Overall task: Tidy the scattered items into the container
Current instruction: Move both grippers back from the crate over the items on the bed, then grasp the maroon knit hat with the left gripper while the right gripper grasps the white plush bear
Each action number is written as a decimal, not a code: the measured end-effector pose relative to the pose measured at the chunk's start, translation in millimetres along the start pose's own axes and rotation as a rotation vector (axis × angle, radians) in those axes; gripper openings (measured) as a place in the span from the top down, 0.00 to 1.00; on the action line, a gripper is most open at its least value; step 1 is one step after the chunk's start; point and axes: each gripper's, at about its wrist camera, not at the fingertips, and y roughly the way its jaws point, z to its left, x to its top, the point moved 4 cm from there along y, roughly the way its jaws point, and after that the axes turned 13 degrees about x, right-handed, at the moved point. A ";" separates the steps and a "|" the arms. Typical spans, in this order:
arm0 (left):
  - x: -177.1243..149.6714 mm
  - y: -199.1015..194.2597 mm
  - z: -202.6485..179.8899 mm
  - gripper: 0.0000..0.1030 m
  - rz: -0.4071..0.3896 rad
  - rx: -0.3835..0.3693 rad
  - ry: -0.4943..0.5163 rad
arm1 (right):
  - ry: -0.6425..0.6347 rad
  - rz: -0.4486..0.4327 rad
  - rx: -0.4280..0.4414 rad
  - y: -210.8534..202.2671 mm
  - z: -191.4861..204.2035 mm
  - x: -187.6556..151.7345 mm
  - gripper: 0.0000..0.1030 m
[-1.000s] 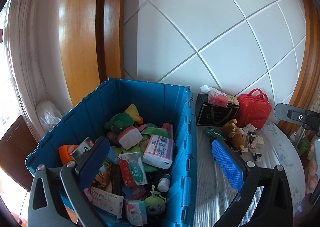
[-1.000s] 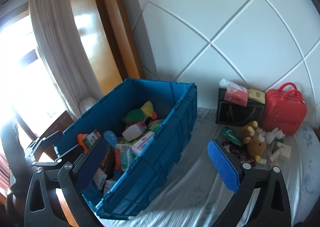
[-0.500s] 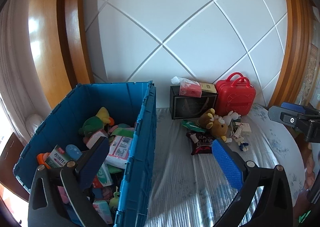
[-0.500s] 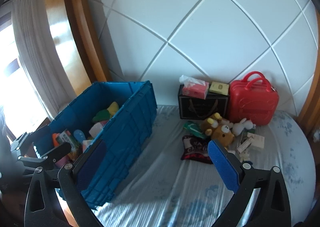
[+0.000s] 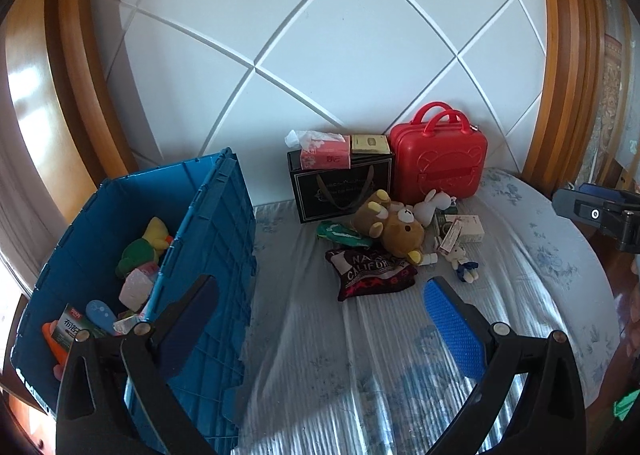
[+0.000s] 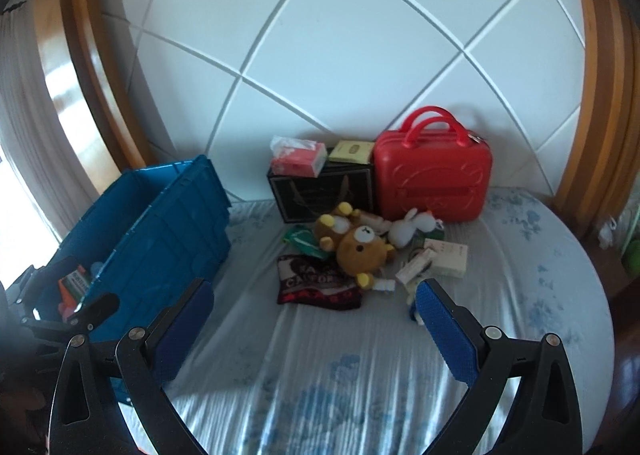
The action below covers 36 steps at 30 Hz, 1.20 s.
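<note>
While both claws are spread wide and carry nothing, the scene divides into a filled zone on the left and an unsorted zone in the centre.

The open-topped blue ribbed plastic crate (image 5: 224, 255) stands at the left edge of the bed with the pale floral sheet (image 5: 532, 255). It already holds a green and yellow plush toy (image 5: 144, 247), a white and pink wrapped pack (image 5: 136, 287) and several printed boxes, so the task appears partly complete.

The left claw (image 5: 316, 315) hangs just beside the crate's near wall, aimed at the open sheet between crate and pile. This heading suits a pickup run.

The remaining items lie heaped near the headboard: a black and red printed pouch (image 6: 316, 283) at the front, a brown teddy bear (image 6: 360, 251) touching its far edge, a white plush rabbit (image 6: 412, 227) and small white cartons (image 6: 444, 259) to the right. The right claw (image 6: 312, 319) points at this pile, its pads straddling the pouch in view but well short of it.

Behind the heap, a black gift bag (image 6: 320, 191) and a red hard-shell mini suitcase (image 6: 432, 179) stand upright against the wall. Whether they belong to the scattered set cannot be told.
</note>
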 end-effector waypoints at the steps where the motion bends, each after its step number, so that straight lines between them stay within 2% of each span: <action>1: -2.7 7.4 -7.5 0.00 0.020 0.004 0.010 | 0.015 0.011 -0.006 1.1 -12.1 -3.6 0.00; 8: -12.7 44.4 -50.3 0.00 0.104 0.028 0.063 | 0.064 0.066 -0.043 6.4 -74.9 -30.7 0.01; 17: -23.4 83.4 -83.7 0.00 0.179 0.025 0.089 | 0.085 0.145 -0.058 34.3 -119.9 -54.7 0.00; 27: -36.7 130.5 -104.8 0.00 0.225 0.036 0.125 | 0.095 0.205 -0.075 75.2 -164.4 -77.9 0.00; 36: -59.8 210.8 -131.6 0.00 0.212 0.007 0.144 | 0.092 0.268 -0.097 141.9 -202.9 -108.6 0.01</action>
